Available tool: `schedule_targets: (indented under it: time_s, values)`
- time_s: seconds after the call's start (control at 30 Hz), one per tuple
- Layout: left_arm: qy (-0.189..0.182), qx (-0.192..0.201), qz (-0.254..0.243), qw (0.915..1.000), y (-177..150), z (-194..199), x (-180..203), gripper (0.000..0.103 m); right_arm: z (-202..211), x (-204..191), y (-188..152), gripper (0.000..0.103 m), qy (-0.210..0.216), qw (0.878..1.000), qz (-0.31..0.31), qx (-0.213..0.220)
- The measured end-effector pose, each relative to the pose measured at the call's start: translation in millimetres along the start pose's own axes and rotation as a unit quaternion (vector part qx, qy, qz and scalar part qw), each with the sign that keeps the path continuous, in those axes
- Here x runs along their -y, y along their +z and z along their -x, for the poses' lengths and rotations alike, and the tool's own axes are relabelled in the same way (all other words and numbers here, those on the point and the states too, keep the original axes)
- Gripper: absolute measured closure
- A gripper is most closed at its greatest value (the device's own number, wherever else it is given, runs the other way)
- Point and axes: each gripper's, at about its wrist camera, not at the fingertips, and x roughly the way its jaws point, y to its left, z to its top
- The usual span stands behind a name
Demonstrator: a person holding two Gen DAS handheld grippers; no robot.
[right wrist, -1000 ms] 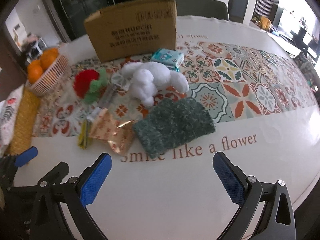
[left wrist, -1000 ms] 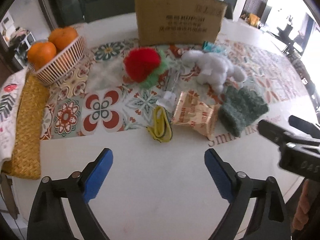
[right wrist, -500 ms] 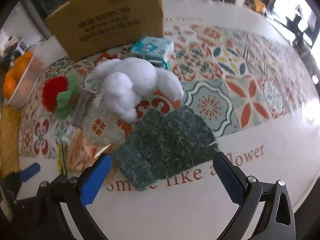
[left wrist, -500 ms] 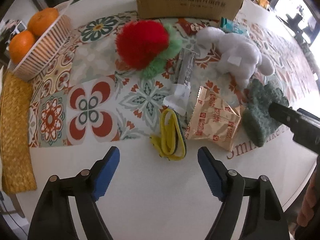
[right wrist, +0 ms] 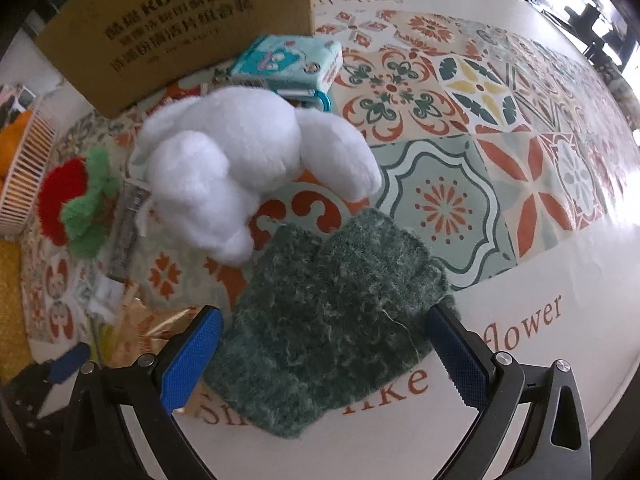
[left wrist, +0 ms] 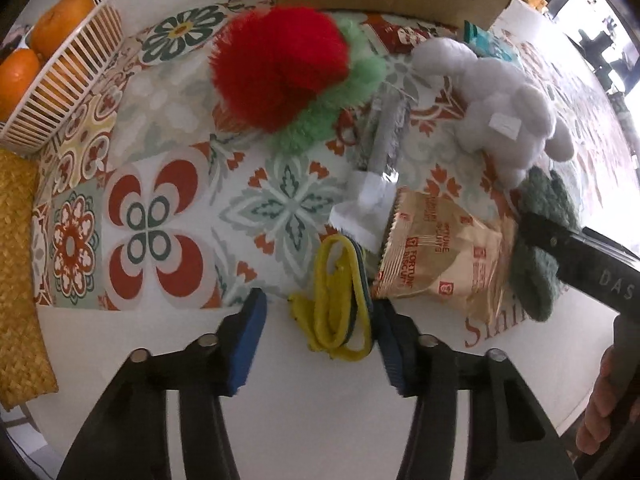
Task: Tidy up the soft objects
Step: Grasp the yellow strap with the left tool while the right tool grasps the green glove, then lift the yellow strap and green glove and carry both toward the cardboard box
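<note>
A folded yellow cloth band (left wrist: 334, 300) lies on the table between the blue pads of my left gripper (left wrist: 320, 320), which is open around it. My right gripper (right wrist: 320, 344) is open, its pads on either side of a dark green knitted glove (right wrist: 332, 320). The glove also shows in the left wrist view (left wrist: 540, 248). A white plush rabbit (right wrist: 240, 160) lies behind the glove. A red and green fluffy plush (left wrist: 288, 68) lies further left, also seen in the right wrist view (right wrist: 76, 204).
A gold biscuit packet (left wrist: 436, 256) and a clear wrapped item (left wrist: 380, 148) lie between the band and the glove. A cardboard box (right wrist: 180, 28) stands at the back, a teal pouch (right wrist: 288, 64) beside it. A basket of oranges (left wrist: 52, 80) and a woven mat (left wrist: 20, 280) sit left.
Both grippers have moved forward and down. The left one now straddles the yellow band and has narrowed. The right one now straddles the green glove.
</note>
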Motion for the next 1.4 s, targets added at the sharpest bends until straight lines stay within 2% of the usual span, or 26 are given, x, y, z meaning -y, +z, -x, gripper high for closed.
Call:
schedule_targets:
  time_s: [0.1,0.2,0.3,0.4,0.47,0.5,0.53,0.57,0.73,0.87,1.03,1.23,1.3,1.37,1.4]
  values:
    - [0.014,0.009,0.001,0.9999,5.5,0.8,-0.2,0.065,-6.7,-5.3,2.5,0.000,-0.001,1.000,-0.006,0.001]
    - [0.011,0.016,0.012,0.9997,9.2,1.1,-1.7,0.067,-11.5,-4.4,3.6,0.002,-0.001,1.000,0.003,0.004]
    - [0.006,0.023,0.020,0.9995,4.1,6.2,-6.2,0.068,-7.5,-4.6,-3.5,0.012,-0.005,1.000,0.016,0.013]
    - [-0.005,0.030,0.031,0.9990,-9.7,8.4,-6.1,0.069,0.2,-5.9,-11.7,0.025,-0.002,0.999,0.034,0.029]
    - [-0.012,0.034,0.041,0.9985,-14.8,10.3,-6.2,0.069,6.5,-6.6,-16.9,0.041,0.005,0.998,0.046,0.042]
    - [-0.014,0.038,0.044,0.9982,-19.5,11.3,-3.7,0.069,9.5,-5.9,-18.8,0.044,0.008,0.998,0.051,0.047]
    - [-0.014,0.043,0.047,0.9979,-23.6,13.5,-2.2,0.069,12.5,-5.4,-20.8,0.051,0.014,0.997,0.055,0.052]
    - [-0.014,0.046,0.048,0.9977,-25.4,15.5,-0.4,0.069,14.8,-4.2,-21.8,0.067,0.016,0.997,0.058,0.055]
    - [-0.023,0.066,0.049,0.9964,-45.3,32.7,0.9,0.069,21.6,7.2,-25.9,0.076,0.051,0.995,0.059,0.057]
    - [-0.019,0.088,0.041,0.9951,-51.5,49.7,15.3,0.069,34.8,13.7,-23.6,0.094,0.090,0.992,0.056,0.067]
    - [-0.018,0.114,0.034,0.9927,-57.1,71.4,26.5,0.069,44.1,13.2,-29.6,0.096,0.122,0.988,0.060,0.069]
    - [-0.017,0.124,0.028,0.9917,-57.9,80.4,35.0,0.069,44.7,15.1,-31.2,0.094,0.152,0.984,0.061,0.070]
    - [-0.021,0.128,0.025,0.9912,-59.7,83.6,36.2,0.069,43.2,15.1,-32.3,0.083,0.172,0.982,0.055,0.054]
    - [-0.024,0.133,0.027,0.9905,-61.5,86.6,35.5,0.069,42.9,16.0,-36.7,0.049,0.170,0.983,0.050,0.049]
    - [-0.022,0.136,0.027,0.9901,-63.0,88.5,35.7,0.069,43.7,16.9,-38.4,0.045,0.159,0.985,0.047,0.049]
